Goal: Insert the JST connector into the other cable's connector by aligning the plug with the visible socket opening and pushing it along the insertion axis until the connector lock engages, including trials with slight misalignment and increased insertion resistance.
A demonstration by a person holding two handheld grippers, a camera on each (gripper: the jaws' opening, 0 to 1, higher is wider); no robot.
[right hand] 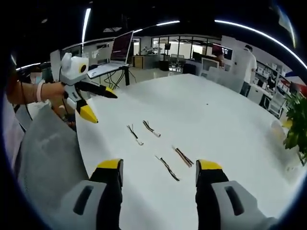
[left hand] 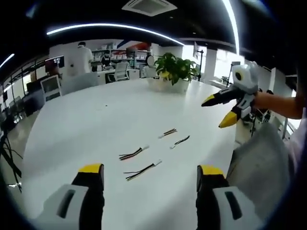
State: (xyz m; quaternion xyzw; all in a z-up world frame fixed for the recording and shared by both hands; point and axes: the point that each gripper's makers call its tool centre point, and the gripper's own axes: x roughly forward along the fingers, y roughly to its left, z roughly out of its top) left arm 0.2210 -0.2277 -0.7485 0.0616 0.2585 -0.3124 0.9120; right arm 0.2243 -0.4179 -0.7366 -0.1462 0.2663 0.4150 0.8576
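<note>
- Yellow-tipped black jaws of the left tongs (left hand: pixel 149 175) rise from the bottom of the left gripper view, set wide apart, holding nothing and touching nothing.
- Between and just beyond them, four short cables lie on the white bench (left hand: pixel 96 124): a near pair (left hand: pixel 142 170) (left hand: pixel 134 153) and a far pair (left hand: pixel 168 132) (left hand: pixel 182 141), each with a small pale connector at one end; all lie apart from one another.
- At the right of this view the right tongs (left hand: pixel 219 111) hang above the bench edge, jaws spread, nothing between them; a bare forearm (left hand: pixel 280 103) runs back from them.
- A potted plant (left hand: pixel 175 71) stands at the far end of the bench.
- In the right gripper view the right tongs (right hand: pixel 159 167) also stand wide apart and empty.
- The four cables lie ahead of them: two near (right hand: pixel 167 168) (right hand: pixel 183 156), two farther (right hand: pixel 135 134) (right hand: pixel 151 128).
- At the left, the left tongs (right hand: pixel 102 104) hover over the bench corner, jaws parted, held by a hand with a wristband (right hand: pixel 41 91).
- A laptop (right hand: pixel 115 55) sits on a stand beyond.
</note>
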